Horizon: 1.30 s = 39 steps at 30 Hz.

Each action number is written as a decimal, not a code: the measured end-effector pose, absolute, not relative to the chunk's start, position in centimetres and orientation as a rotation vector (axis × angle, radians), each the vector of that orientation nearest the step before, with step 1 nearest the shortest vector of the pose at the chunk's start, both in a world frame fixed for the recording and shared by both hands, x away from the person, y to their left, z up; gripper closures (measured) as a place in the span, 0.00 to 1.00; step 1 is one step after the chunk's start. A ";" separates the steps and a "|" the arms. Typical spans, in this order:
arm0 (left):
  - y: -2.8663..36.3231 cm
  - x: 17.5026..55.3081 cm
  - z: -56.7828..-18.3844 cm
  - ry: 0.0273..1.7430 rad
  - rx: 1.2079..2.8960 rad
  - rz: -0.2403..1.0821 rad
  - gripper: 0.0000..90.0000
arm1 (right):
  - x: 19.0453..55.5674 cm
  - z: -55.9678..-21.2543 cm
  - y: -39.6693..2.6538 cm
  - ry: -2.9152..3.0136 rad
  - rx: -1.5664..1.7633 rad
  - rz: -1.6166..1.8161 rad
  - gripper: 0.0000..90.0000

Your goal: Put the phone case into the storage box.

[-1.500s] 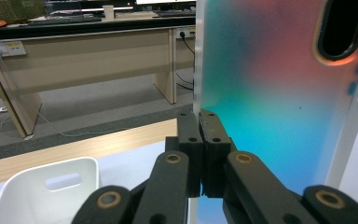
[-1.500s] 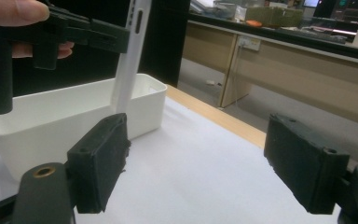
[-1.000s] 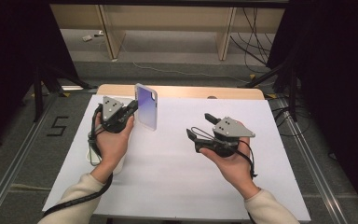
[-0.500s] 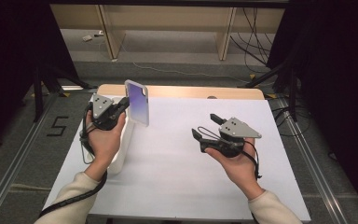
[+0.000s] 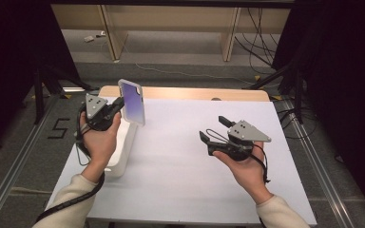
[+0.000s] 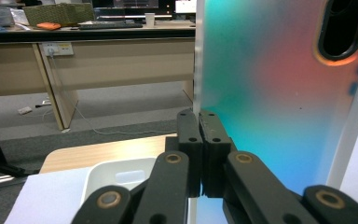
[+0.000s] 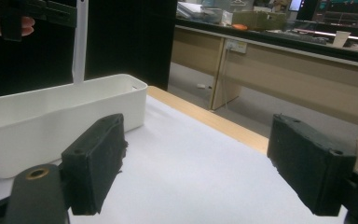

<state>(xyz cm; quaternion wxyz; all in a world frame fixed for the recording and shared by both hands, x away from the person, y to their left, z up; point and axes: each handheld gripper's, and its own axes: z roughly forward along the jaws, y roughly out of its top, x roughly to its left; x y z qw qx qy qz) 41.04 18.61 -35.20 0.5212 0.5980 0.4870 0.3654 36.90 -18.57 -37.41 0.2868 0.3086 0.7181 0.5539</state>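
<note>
Phone case (image 5: 132,101) is hanging upright in your left tool (image 5: 118,105), pinched by its thin edge, above the far end of the white tray (image 5: 123,154) that is lying along the left edge of the counter (image 5: 185,175). In the left gripper view the two black jaws are pressing together on that edge, with the case's iridescent back (image 6: 270,93) and its camera cutout filling the space beside them and the tray (image 6: 121,179) lying below. You are carrying the case, and by my reading you are in the step of placing it into the tray. Next you are needing to bring it down between the tray walls and part the jaws only once it is resting inside. Your right tool (image 5: 215,132) is waiting over the right half of the counter, jaws standing wide apart and gripping nothing, well apart from the tray (image 7: 51,116).
</note>
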 end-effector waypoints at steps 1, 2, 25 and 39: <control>18.6 41.0 -35.2 1.167 1.433 0.876 0.98 | 36.9 -37.4 -18.6 1.919 0.824 1.480 0.22; 18.7 41.1 -35.2 1.171 1.430 0.879 0.98 | 37.1 -37.5 -18.8 1.901 0.793 1.475 0.22; 20.6 41.7 -35.4 1.230 1.395 0.915 0.98 | 36.7 -37.8 -19.9 1.885 0.843 1.490 0.21; 21.7 42.1 -35.6 1.262 1.375 0.933 0.98 | 36.6 -38.1 -21.0 1.877 0.857 1.476 0.21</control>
